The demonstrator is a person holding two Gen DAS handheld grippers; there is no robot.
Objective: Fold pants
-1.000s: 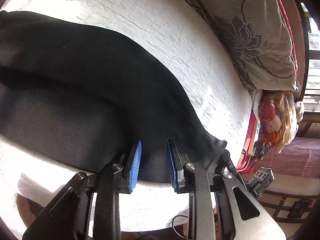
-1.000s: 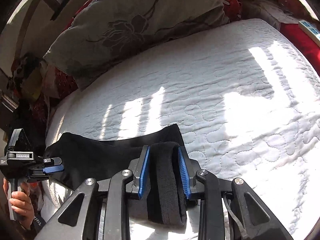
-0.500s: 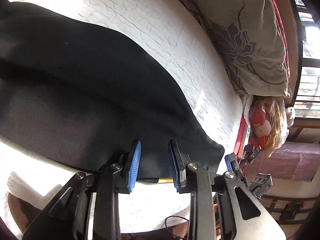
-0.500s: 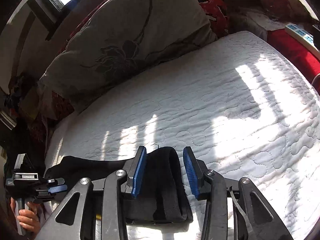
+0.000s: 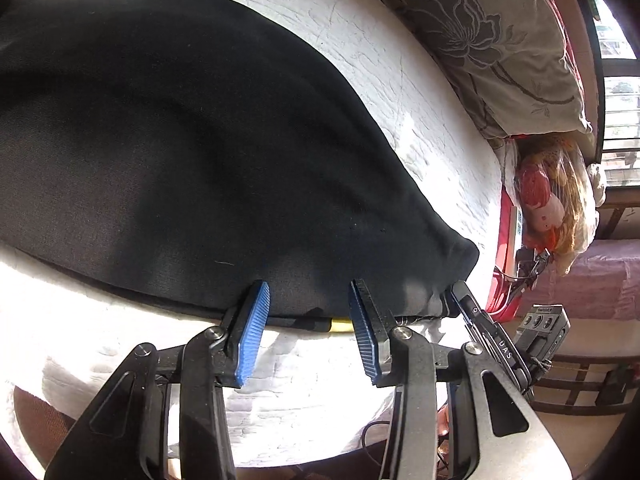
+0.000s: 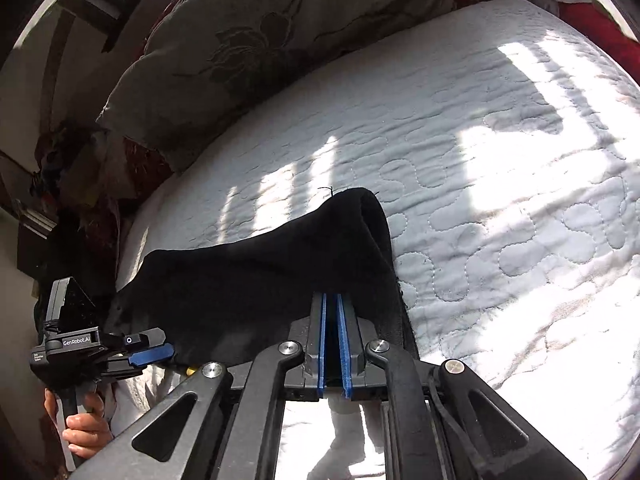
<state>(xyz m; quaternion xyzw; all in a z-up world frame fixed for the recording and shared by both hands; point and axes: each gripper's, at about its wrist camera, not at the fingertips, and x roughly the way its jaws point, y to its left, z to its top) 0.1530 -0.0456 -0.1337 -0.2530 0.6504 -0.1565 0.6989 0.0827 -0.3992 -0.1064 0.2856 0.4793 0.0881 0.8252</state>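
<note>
1. The left gripper (image 5: 308,332), with ribbed blue pads, stands wide open at the near hem of the black knit fabric pants (image 5: 192,152), holding nothing; a yellow tag peeks from under that hem between the pads.
2. The right gripper (image 6: 331,344) has its blue pads pressed nearly together, pinching the near edge of the pants (image 6: 280,264) and lifting a ridge of cloth.
3. The pants lie flat and broad on the white quilted mattress (image 6: 500,168), matte and dark, with soft folds across the middle and a bunched corner toward the right gripper (image 5: 476,320).
4. Half a second ago the right jaws were spread around the folded cloth; they have since closed on it, and the fabric has risen into a peak. The left jaws stay open as before.
5. Beyond, a grey floral-print pillow (image 5: 492,28) leans at the head of the bed, with a bagged doll (image 5: 548,208) beside it.
</note>
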